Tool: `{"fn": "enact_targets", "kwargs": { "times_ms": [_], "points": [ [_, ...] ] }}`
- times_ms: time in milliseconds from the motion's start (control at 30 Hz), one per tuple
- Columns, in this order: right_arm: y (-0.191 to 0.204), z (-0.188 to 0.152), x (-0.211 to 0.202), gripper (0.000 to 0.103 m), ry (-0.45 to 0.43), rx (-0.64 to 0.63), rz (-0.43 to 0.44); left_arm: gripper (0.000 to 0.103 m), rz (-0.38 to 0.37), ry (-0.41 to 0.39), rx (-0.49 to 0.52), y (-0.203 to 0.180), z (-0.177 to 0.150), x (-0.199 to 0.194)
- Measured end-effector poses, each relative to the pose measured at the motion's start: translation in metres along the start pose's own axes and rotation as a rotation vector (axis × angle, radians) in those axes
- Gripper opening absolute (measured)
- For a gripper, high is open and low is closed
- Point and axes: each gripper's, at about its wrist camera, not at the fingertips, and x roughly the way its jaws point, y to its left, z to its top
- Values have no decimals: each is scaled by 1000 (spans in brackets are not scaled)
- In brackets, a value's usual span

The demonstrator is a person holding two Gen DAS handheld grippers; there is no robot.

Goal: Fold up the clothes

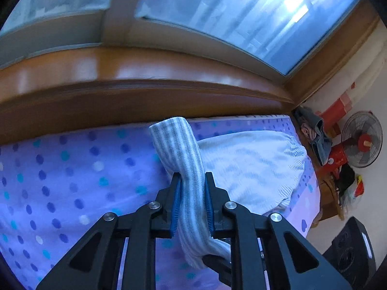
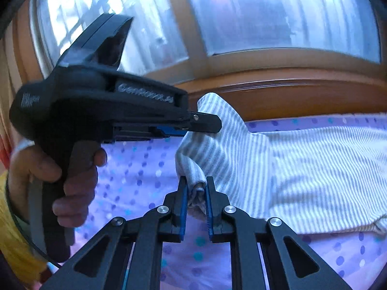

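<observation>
Striped grey-and-white garment point(image 2: 314, 169) lies across the bed point(image 1: 72, 181), its long axis running rightward; left hand-held gripper point(image 1: 192, 181) and right hand-held gripper point(image 2: 194, 184) each clamp its raised left-end edge, close together.

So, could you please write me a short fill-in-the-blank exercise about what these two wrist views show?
1. The garment pinched in both tools has a pattern of grey and white ____.
2. The bedsheet under it is purple with coloured ____.
3. The left tool and the right tool are both ____ on fabric.
4. In the left wrist view, a ____ with a red hub stands by the wall at the right.

Missing words: stripes; dots; shut; fan
</observation>
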Motion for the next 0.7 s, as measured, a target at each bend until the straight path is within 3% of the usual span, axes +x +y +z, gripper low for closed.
{"fn": "enact_targets", "kwargs": {
  "times_ms": [300, 567, 700],
  "points": [
    [-72, 3, -34, 13, -40, 169, 17, 16, -5, 50, 78, -74, 9, 49],
    [-147, -15, -44, 13, 6, 296, -15, 16, -12, 122, 59, -92, 2, 111],
    [-162, -22, -31, 14, 57, 322, -37, 17, -39, 167, 78, -99, -1, 133]
  ]
}}
